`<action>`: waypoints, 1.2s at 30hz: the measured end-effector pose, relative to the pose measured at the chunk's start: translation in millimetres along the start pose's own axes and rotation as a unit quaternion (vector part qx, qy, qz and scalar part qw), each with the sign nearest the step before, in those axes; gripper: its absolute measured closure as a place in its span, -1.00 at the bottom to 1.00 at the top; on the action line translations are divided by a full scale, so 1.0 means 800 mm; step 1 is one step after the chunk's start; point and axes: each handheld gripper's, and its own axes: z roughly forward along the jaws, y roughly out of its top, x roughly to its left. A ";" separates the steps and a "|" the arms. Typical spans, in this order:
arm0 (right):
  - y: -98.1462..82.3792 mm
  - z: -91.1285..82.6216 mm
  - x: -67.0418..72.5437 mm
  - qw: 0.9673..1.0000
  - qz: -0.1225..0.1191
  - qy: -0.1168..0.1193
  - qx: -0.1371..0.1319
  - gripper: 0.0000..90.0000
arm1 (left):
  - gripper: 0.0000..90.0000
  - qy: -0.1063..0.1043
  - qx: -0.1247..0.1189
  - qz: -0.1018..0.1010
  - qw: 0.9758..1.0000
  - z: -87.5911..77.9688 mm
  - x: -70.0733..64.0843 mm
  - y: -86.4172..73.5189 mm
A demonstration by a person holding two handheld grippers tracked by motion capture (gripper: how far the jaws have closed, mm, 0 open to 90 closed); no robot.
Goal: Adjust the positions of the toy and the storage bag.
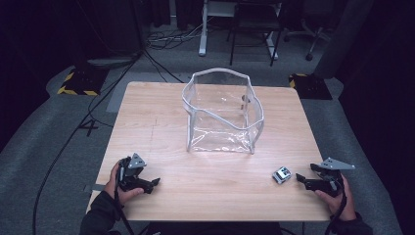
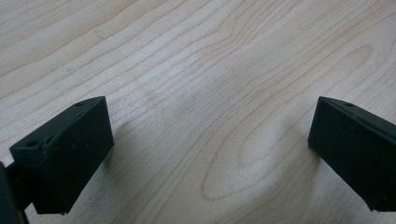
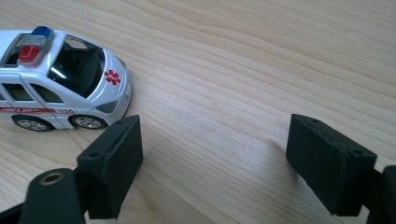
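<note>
A small white toy ambulance (image 1: 281,175) stands on the wooden table (image 1: 210,196) near the front right. In the right gripper view the toy ambulance (image 3: 60,88) has a red cross on its hood and a red and blue light bar, and sits just beyond the left jaw. My right gripper (image 1: 302,177) rests low at the table's right edge, open, with bare wood between its jaws (image 3: 212,140). My left gripper (image 1: 155,183) lies at the front left, open over bare wood (image 2: 210,135). A clear plastic bag (image 1: 222,112) with a white rim stands open mid-table.
The table's far half behind the bag is bare wood. Beyond the table are a dark floor with cables (image 1: 161,39), desk legs (image 1: 203,29) and a chair base (image 1: 309,44). Yellow-black striped plates (image 1: 78,83) lie at the table's far corners.
</note>
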 end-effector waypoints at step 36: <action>0.018 0.018 0.094 0.996 -0.064 0.069 0.007 -0.69 | -0.99 0.005 -0.003 0.000 1.000 -0.001 0.001 -0.001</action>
